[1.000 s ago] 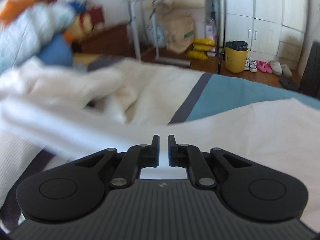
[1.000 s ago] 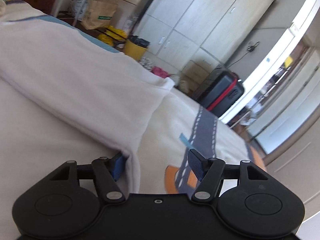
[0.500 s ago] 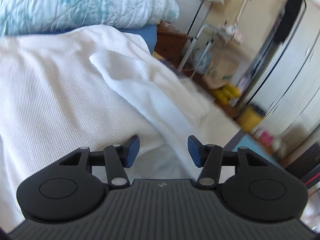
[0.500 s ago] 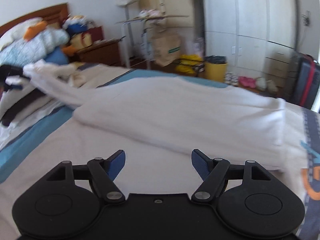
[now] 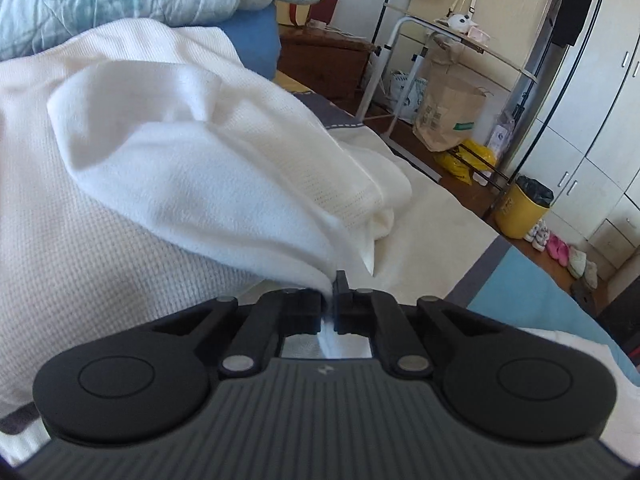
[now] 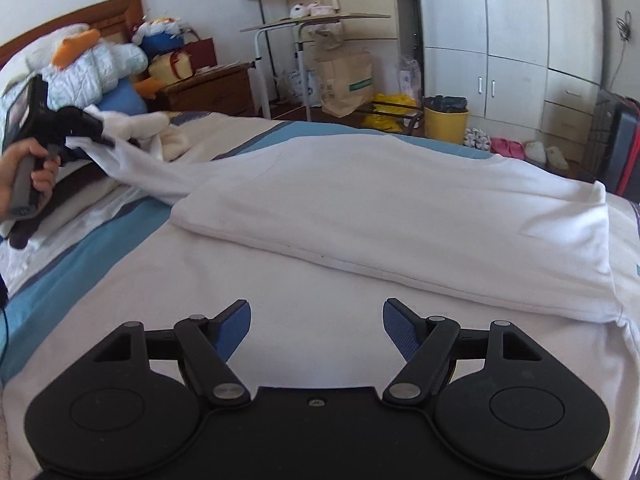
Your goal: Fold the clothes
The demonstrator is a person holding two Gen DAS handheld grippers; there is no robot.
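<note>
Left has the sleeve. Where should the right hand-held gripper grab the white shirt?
Take the shirt at its near folded hem, coming in low from this side. That edge lies thick and raised off the bed, facing the open right hand-held gripper.

A bed (image 6: 100, 256) covered by a cream sheet with blue and grey stripes. A large white garment (image 6: 400, 200) lies folded across its middle, one end lifted off the sheet. A cream waffle-knit blanket (image 5: 80, 240) sits bunched nearby, with quilted bedding (image 6: 92, 68) piled near the wooden headboard (image 6: 80, 16).
</note>
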